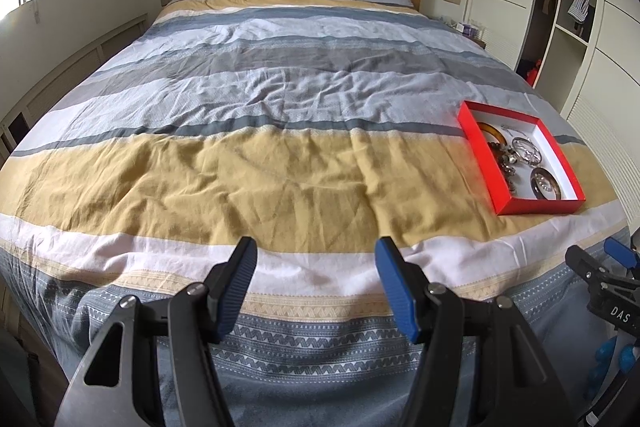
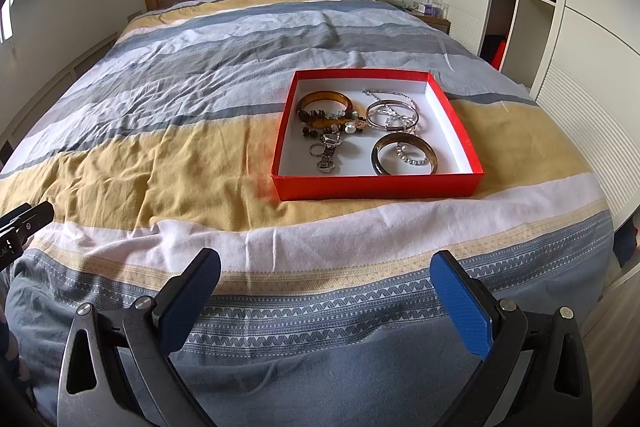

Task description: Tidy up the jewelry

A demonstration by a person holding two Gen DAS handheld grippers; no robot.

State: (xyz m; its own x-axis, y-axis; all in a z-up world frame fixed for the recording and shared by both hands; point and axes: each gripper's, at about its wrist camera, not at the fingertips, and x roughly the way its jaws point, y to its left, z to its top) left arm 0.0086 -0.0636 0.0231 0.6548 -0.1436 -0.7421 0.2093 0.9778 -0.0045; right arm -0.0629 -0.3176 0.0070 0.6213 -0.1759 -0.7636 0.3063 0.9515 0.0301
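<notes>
A red box (image 2: pixel 376 183) of bangles (image 2: pixel 403 154) and other jewelry sat on a striped bed (image 2: pixel 160 155). Both grippers, left (image 1: pixel 316 259) and right (image 2: pixel 326 273), hovered near the bed's foot, jaws apart and empty.

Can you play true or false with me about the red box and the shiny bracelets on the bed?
1. The red box sits on the bed. True.
2. The box has a lid on. False: it is open, the jewelry shows.
3. The right gripper holds a bracelet. False: it is open and empty.
4. An amber bangle lies inside the box. True.
5. The left gripper is open. True.
</notes>
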